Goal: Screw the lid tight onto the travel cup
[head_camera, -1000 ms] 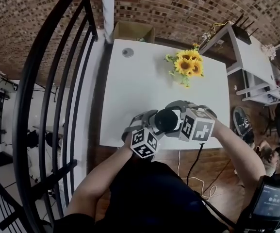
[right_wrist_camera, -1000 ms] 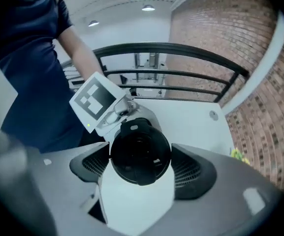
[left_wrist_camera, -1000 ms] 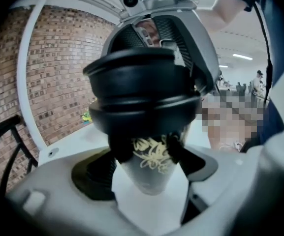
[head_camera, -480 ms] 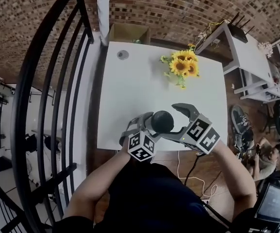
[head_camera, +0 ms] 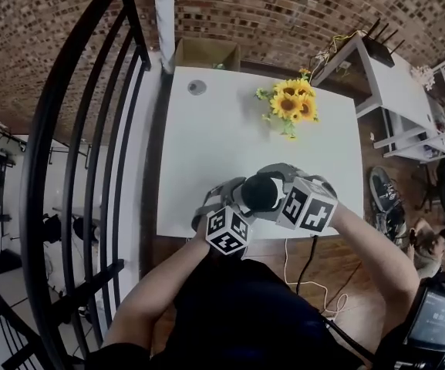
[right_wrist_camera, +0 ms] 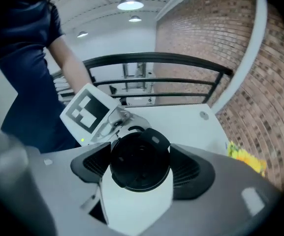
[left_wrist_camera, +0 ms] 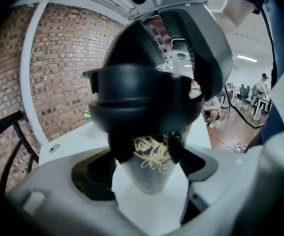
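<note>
Head view: right gripper (right_wrist_camera: 141, 166) is back from the right, jaws just closed on the lid (head_camera: 261, 193); left gripper (left_wrist_camera: 149, 152) grips the travel cup (left_wrist_camera: 149, 173). Another twist looks ready.

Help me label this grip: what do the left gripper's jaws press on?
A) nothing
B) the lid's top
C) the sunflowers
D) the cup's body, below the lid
D: the left gripper view shows the left gripper squeezing the cup on its printed body, under the black lid.
</note>
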Demonstrator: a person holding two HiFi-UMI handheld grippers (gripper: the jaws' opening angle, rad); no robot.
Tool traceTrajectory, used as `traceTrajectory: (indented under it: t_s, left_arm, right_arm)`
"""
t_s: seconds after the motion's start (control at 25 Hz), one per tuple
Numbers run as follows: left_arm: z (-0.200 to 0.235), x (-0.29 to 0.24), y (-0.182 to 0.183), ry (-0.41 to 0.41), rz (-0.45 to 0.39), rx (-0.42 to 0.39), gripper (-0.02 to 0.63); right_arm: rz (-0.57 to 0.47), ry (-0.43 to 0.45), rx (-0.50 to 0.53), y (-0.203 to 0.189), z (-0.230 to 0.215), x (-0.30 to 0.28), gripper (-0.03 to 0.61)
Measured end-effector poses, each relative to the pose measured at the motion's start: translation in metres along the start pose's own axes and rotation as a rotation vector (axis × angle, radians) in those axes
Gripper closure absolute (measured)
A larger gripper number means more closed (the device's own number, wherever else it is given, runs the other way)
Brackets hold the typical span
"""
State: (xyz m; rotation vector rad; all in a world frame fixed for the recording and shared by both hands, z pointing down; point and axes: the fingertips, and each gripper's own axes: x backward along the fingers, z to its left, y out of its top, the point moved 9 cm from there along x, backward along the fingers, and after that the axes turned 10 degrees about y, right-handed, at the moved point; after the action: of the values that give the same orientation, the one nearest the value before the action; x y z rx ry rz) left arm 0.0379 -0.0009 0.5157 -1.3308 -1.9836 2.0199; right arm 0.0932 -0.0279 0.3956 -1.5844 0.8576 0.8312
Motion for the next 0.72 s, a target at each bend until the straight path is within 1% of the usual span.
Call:
traceTrajectory:
  t_s: [0.08,0.16,0.2,0.24,0.28,0.32,0.36,0.4,0.44,0.48,0.52,0.56,0.6,0.64,0.68,0.72]
  left_arm:
    - [-0.001,0.001,-0.001,-0.001,-0.005,0.004,0.219]
    - [-0.004,0.001,-0.001,-0.001,-0.017,0.006,0.219]
    - [-0.004,0.002,-0.001,-0.001,-0.022,0.006,0.219]
    - [-0.005,0.002,-0.002,-0.001,-0.024,0.006,0.219]
    - [-0.004,0.002,-0.002,-0.002,-0.025,0.006,0.219]
    - [-0.003,0.002,-0.002,-0.004,-0.024,0.005,0.219]
    - [-0.003,0.002,-0.002,-0.007,-0.023,0.005,0.219]
    - [-0.002,0.001,-0.001,-0.009,-0.023,0.004,0.219]
    - [-0.002,0.0,-0.001,-0.011,-0.022,0.004,0.219]
    - [-0.002,0.0,-0.001,-0.012,-0.022,0.004,0.219]
    - [-0.001,0.0,-0.002,-0.012,-0.021,0.003,0.219]
    - [-0.001,0.001,-0.002,-0.013,-0.02,0.003,0.219]
    - [-0.002,0.001,-0.003,-0.014,-0.018,0.002,0.219]
    - [-0.003,0.002,-0.003,-0.014,-0.017,0.001,0.219]
    - [-0.004,0.002,-0.003,-0.014,-0.017,0.0,0.219]
    - [-0.004,0.002,-0.002,-0.014,-0.016,-0.002,0.219]
  right_arm:
    - [-0.081,-0.119,-0.222,-0.006,0.006,-0.003,0.198]
    - [-0.148,-0.245,-0.392,-0.011,0.013,-0.004,0.198]
    - [-0.172,-0.296,-0.453,-0.013,0.016,-0.005,0.198]
    - [-0.19,-0.327,-0.502,-0.015,0.018,-0.006,0.196]
    - [-0.201,-0.334,-0.537,-0.015,0.018,-0.006,0.19]
    - [-0.209,-0.322,-0.548,-0.016,0.017,-0.003,0.171]
    - [-0.211,-0.298,-0.522,-0.016,0.014,0.002,0.145]
    - [-0.201,-0.271,-0.448,-0.014,0.01,0.01,0.136]
    - [-0.172,-0.238,-0.328,-0.01,0.006,0.019,0.135]
    - [-0.119,-0.194,-0.179,-0.007,0.003,0.025,0.135]
    - [-0.053,-0.134,-0.032,-0.005,0.002,0.026,0.135]
    - [0.007,-0.06,0.085,-0.005,0.002,0.024,0.135]
    - [0.047,0.019,0.156,-0.006,0.003,0.018,0.135]
    - [0.065,0.084,0.184,-0.007,0.003,0.012,0.135]
    - [0.067,0.119,0.188,-0.007,0.002,0.008,0.132]
    - [0.063,0.124,0.179,-0.008,0.0,0.006,0.125]
